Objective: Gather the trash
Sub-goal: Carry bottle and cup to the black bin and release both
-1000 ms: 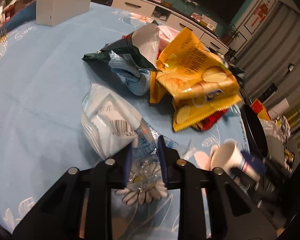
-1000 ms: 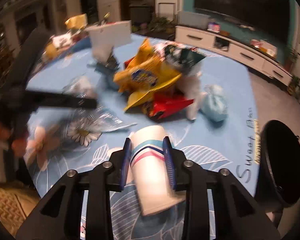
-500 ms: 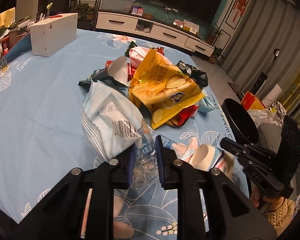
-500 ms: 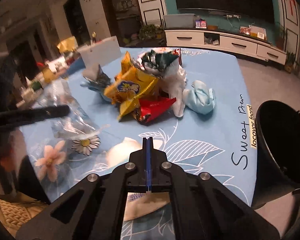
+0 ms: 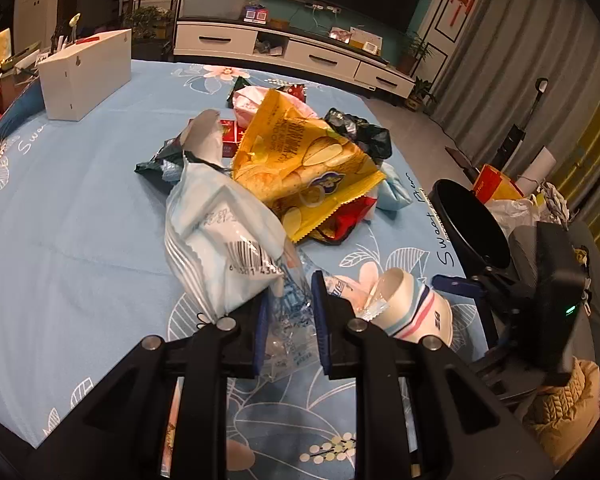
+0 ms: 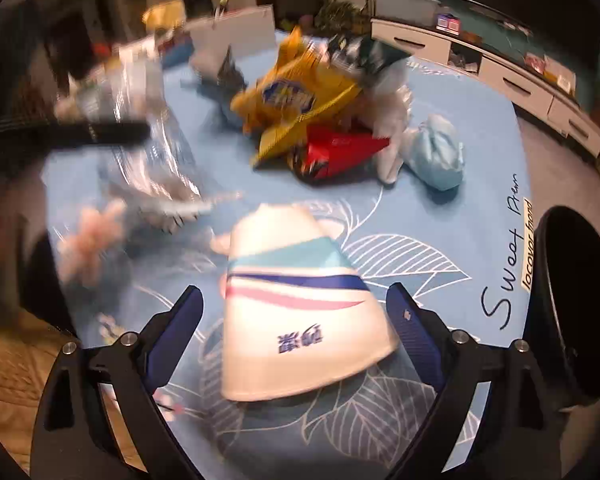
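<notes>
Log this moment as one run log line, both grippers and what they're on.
left gripper: shut on clear wrapper | right gripper: opening around paper cup, pads clear | black bin: beside table

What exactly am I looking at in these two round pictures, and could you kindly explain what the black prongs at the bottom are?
There is no robot here: a person holds a two-fingered grabbing tool in each hand, and each tool carries a wide-angle camera looking along its fingers. One picture comes from the left tool, the other from the right.

The left gripper has its jaws shut on a clear wrapper joined to a pale blue packet.

The right gripper has its jaws opening, a paper cup lying on its side between them, not squeezed.

On the blue tablecloth lies a heap of trash, topped by a yellow chip bag. A white box stands further back. A black bin waits at the table's edge.
</notes>
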The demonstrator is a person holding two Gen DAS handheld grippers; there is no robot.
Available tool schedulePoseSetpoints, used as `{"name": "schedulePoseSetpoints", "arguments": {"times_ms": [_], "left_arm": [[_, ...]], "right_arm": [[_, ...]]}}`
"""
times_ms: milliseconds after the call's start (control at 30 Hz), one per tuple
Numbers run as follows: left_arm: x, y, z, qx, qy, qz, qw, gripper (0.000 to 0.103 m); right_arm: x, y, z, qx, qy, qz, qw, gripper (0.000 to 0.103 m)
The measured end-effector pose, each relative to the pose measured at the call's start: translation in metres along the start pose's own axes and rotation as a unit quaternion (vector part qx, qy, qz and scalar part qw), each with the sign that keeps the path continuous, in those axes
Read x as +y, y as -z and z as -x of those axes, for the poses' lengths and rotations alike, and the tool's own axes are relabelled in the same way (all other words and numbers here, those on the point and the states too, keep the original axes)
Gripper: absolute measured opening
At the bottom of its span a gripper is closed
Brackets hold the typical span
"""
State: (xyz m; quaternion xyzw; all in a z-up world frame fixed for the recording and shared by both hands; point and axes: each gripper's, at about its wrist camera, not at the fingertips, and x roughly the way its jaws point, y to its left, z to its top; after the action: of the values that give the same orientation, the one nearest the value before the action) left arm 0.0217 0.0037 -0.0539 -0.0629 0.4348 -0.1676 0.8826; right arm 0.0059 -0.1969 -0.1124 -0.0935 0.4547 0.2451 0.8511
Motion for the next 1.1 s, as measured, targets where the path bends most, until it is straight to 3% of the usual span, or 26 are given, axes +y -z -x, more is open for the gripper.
{"name": "schedulePoseSetpoints", "arguments": {"times_ms": [200, 300, 400, 600, 667, 833, 967, 1067, 1100], "left_arm": [[-0.014, -0.005, 0.002, -0.003, 0.003, -0.019, 0.9998, 0.021], [-0.028, -0.012, 0.004, -0.009, 0.011, -0.040, 0.9991, 0.021], [-0.050, -0.025, 0.003, -0.017, 0.027, -0.068, 0.9971, 0.021], [-0.120, -0.060, -0.026, -0.027, 0.083, -0.133, 0.9873, 0.021], [-0.145, -0.072, -0.048, -0.015, 0.108, -0.145, 0.9834, 0.021], [-0.210, -0.090, -0.100, 0.004, 0.127, -0.196, 0.9722, 0.022], [-0.254, -0.098, -0.142, 0.018, 0.133, -0.229, 0.9640, 0.025], [-0.275, -0.097, -0.165, 0.028, 0.135, -0.241, 0.9606, 0.047], [-0.280, -0.095, -0.173, 0.030, 0.129, -0.248, 0.9595, 0.068]], "right_arm": [[-0.002, 0.004, 0.005, -0.018, 0.005, 0.000, 1.000, 0.066], [-0.017, 0.010, 0.021, -0.050, -0.004, -0.042, 0.998, 0.064], [-0.048, 0.021, 0.050, -0.099, 0.017, -0.108, 0.989, 0.064], [-0.118, 0.054, 0.109, -0.192, 0.079, -0.234, 0.950, 0.067], [-0.147, 0.067, 0.121, -0.212, 0.097, -0.286, 0.929, 0.068], [-0.198, 0.097, 0.132, -0.246, 0.116, -0.368, 0.889, 0.071], [-0.230, 0.112, 0.130, -0.253, 0.118, -0.411, 0.868, 0.076], [-0.247, 0.122, 0.122, -0.252, 0.107, -0.438, 0.856, 0.080], [-0.251, 0.125, 0.120, -0.248, 0.107, -0.449, 0.852, 0.087]]}}
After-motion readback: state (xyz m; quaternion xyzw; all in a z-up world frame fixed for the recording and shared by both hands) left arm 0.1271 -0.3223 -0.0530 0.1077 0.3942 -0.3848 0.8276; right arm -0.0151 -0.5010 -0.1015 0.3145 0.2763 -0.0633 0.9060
